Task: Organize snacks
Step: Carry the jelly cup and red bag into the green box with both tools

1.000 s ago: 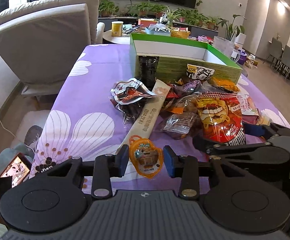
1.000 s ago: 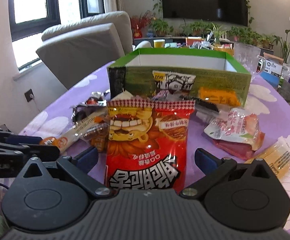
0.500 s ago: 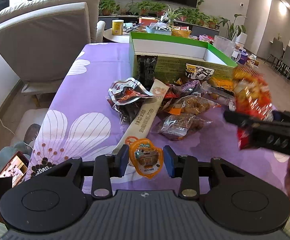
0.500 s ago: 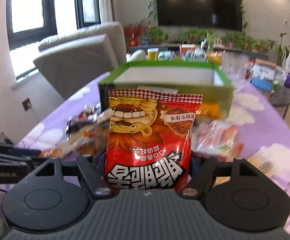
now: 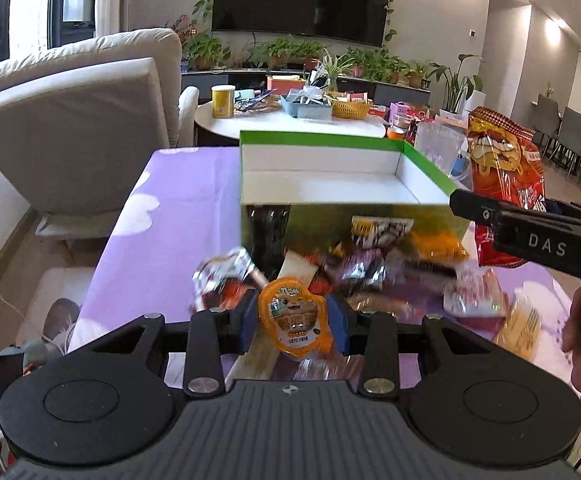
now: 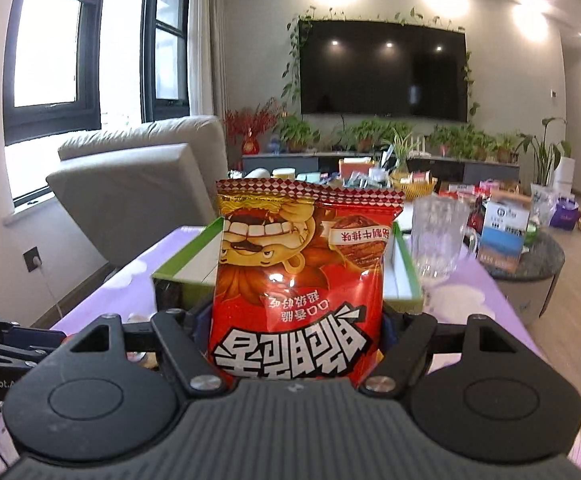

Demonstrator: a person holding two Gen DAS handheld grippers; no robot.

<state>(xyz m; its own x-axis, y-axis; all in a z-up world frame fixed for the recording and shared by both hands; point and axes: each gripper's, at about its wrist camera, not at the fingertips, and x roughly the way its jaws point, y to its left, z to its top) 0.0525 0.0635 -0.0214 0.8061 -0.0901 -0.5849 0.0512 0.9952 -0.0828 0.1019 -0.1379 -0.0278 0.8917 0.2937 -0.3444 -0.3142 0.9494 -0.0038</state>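
Observation:
My left gripper (image 5: 293,320) is shut on a small orange jelly cup (image 5: 293,316), lifted off the purple tablecloth (image 5: 178,208). Ahead stands the green cardboard box (image 5: 330,168) with a white, bare inside. A heap of snack packets (image 5: 374,268) lies against its near wall. My right gripper (image 6: 296,334) is shut on a big red snack bag (image 6: 302,272), held upright above the table. In the left wrist view that red snack bag (image 5: 506,176) hangs at the right, level with the box rim. In the right wrist view the box (image 6: 404,272) shows behind the bag.
A clear glass mug (image 6: 438,240) stands just right of the box. A grey armchair (image 5: 74,120) sits left of the table. A round side table (image 5: 290,116) with baskets and a yellow cup lies behind the box. A low round table (image 6: 526,264) with boxes is at the right.
Both grippers rose and moved toward the box. The right one closed on the red bag and lifted it off the heap. The left one lifted the orange cup off the cloth.

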